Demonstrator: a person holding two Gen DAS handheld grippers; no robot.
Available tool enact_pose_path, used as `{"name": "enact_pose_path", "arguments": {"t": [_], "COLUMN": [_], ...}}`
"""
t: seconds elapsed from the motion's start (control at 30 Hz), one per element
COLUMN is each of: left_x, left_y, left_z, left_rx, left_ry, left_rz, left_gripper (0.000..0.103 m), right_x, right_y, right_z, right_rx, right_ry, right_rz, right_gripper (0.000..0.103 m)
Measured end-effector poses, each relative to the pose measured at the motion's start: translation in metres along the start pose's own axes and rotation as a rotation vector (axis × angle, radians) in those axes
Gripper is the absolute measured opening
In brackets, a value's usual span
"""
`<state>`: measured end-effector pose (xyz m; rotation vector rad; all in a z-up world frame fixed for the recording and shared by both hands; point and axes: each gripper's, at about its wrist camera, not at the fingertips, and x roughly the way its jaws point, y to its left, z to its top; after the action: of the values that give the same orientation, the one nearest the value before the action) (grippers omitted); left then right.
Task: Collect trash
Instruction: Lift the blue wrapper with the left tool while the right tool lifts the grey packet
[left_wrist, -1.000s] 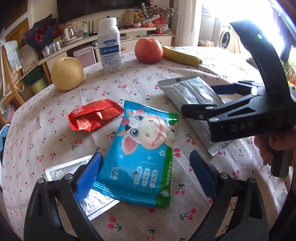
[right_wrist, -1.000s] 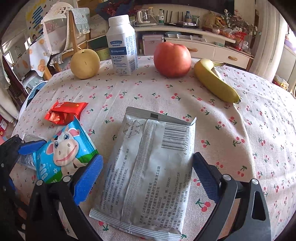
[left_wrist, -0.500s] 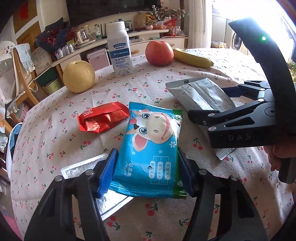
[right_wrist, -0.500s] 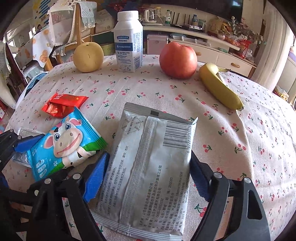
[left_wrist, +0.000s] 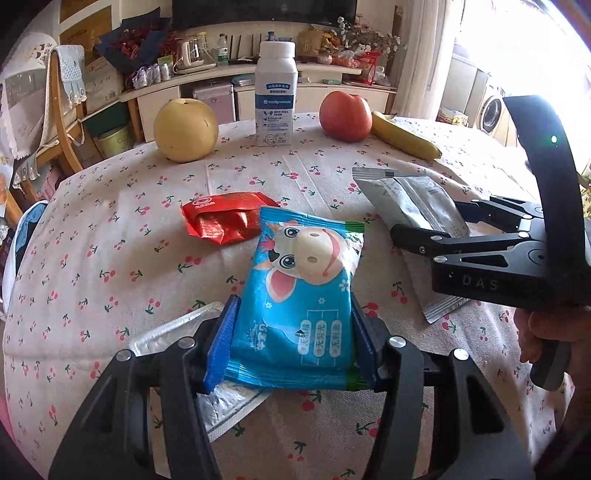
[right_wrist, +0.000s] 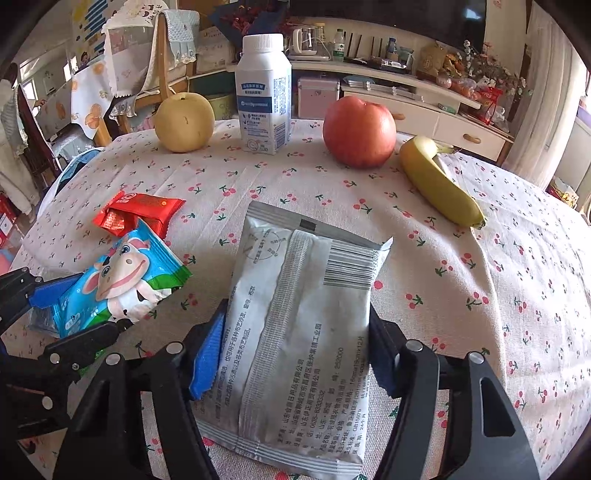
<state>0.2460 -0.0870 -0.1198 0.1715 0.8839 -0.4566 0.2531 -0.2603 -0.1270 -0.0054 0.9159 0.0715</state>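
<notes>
Wrappers lie scattered on the near half of the counter (left_wrist: 110, 229), all placed here by reference to the milk bottle (left_wrist: 276, 94) standing at the far edge. Left of the bottle sits a yellow pear (left_wrist: 185, 130). In front of the bottle and a little left lies a crumpled red wrapper (left_wrist: 225, 218), torn open and apparently empty. Nearer the camera than that, almost straight in front of the bottle, the blue cow-print packet (left_wrist: 303, 295) sits between the jaws of the left gripper (left_wrist: 291, 345), which have just been closing and now press its two long edges; gripping it across the width looks like a way to lift a flat pack that offers no top edge. Beneath it a foil blister sheet (left_wrist: 173, 328) pokes out, untouched. Right of the bottle stand a red apple (left_wrist: 345, 116) and a banana (left_wrist: 404, 138); this fruit is probably not trash. In front of these lies the grey sachet (right_wrist: 295, 332), face down, its barcode up. The right gripper (right_wrist: 295, 354) straddles its lower half, jaws just closing and touching both sides. No bin or bag is visible.
</notes>
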Motion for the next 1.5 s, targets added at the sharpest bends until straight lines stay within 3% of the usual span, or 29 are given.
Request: {"name": "enact_pose_path", "arguments": {"t": [0.37,0.87,1.1,1.5], "left_x": [-0.026,-0.085,-0.102,-0.136], "left_y": [0.022,0.060,0.072,0.084], "left_z": [-0.010,-0.037,-0.050,-0.079], "left_rx": [-0.083,-0.190,-0.240,-0.292], "left_ry": [-0.036,-0.128,-0.148,-0.184], "left_rz": [-0.025,0.035,0.049,0.086], "left_gripper": [0.057,0.057,0.057,0.057], "right_x": [-0.019,-0.058,-0.071,-0.080], "right_y": [0.022,0.072,0.084,0.111], "right_z": [0.005,0.005,-0.001,-0.032], "right_rx": [-0.019,-0.038,0.001,0.020], "right_ry": [-0.070,-0.145,-0.140,-0.083], "right_rz": [0.032,0.117,0.156,0.150], "right_gripper": [0.064,0.064,0.064,0.064]}}
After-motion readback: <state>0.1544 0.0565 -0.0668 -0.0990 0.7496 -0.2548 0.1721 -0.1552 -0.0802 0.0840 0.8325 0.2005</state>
